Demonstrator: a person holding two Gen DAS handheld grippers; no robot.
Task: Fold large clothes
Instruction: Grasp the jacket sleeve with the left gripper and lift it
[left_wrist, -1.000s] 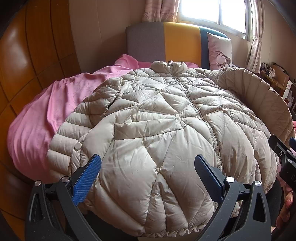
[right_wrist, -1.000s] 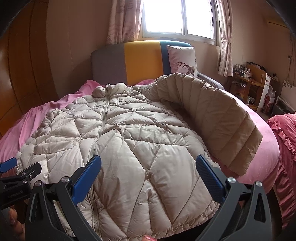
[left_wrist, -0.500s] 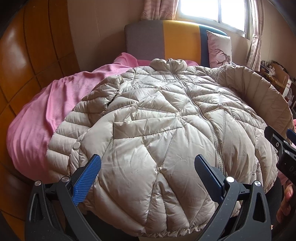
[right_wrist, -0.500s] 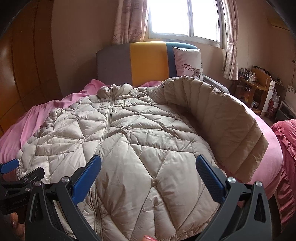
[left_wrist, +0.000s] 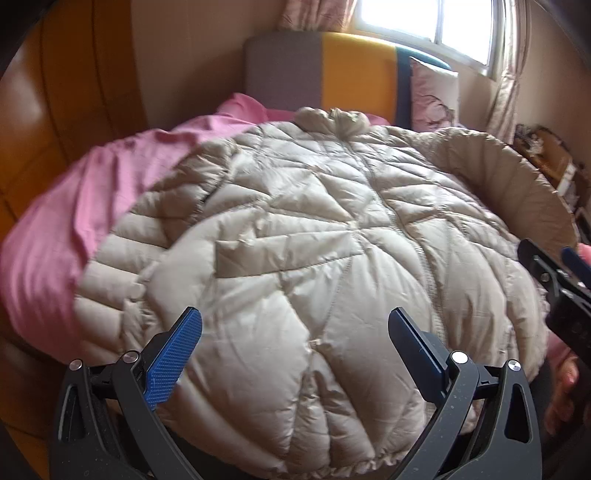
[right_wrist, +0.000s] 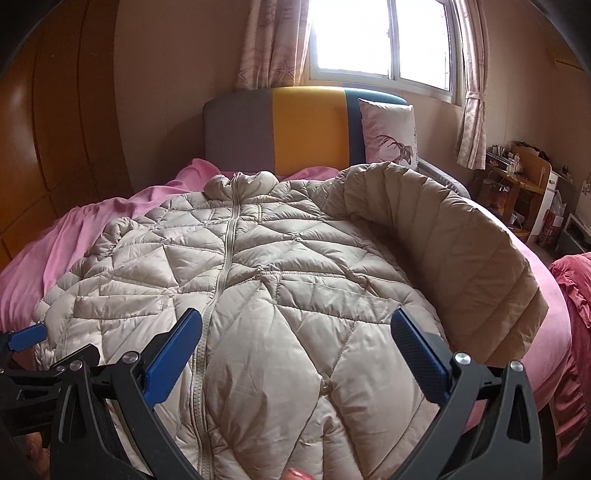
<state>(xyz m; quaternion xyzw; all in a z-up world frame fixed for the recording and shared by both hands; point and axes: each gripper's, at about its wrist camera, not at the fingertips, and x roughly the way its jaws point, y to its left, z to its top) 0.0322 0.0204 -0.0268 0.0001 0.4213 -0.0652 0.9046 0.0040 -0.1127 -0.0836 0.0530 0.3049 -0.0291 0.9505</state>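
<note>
We hold both tongs above the near hem of the beige quilted down jacket (right_wrist: 266, 280), which lies face up and zipped on the pink bedsheet (left_wrist: 55, 236) of the bed, collar toward the headboard (right_wrist: 306, 125); the left tongs (left_wrist: 295, 339) and the right tongs (right_wrist: 295, 339) both stand wide open with nothing between their blue pads, and neither seems to touch the fabric yet. The jacket's far sleeve (right_wrist: 461, 258), on our right, curls up on edge with its darker lining showing, while the other sleeve (left_wrist: 122, 266) lies tucked against the body on our left. The chief risk, as we judge it, is the puffy, slick shell: a shallow pinch at the hem may catch only the top layer, so the front lifts and the back stays on the bed, giving a crooked fold. The standing sleeve may flop outward over the bed edge or get trapped inside the fold as a lump. If the two tongs lift unevenly, the jacket could skew about its zipper (right_wrist: 225, 266), and the trapped air may spring any fold open again. The left view is blurred, so fine detail there is uncertain
</note>
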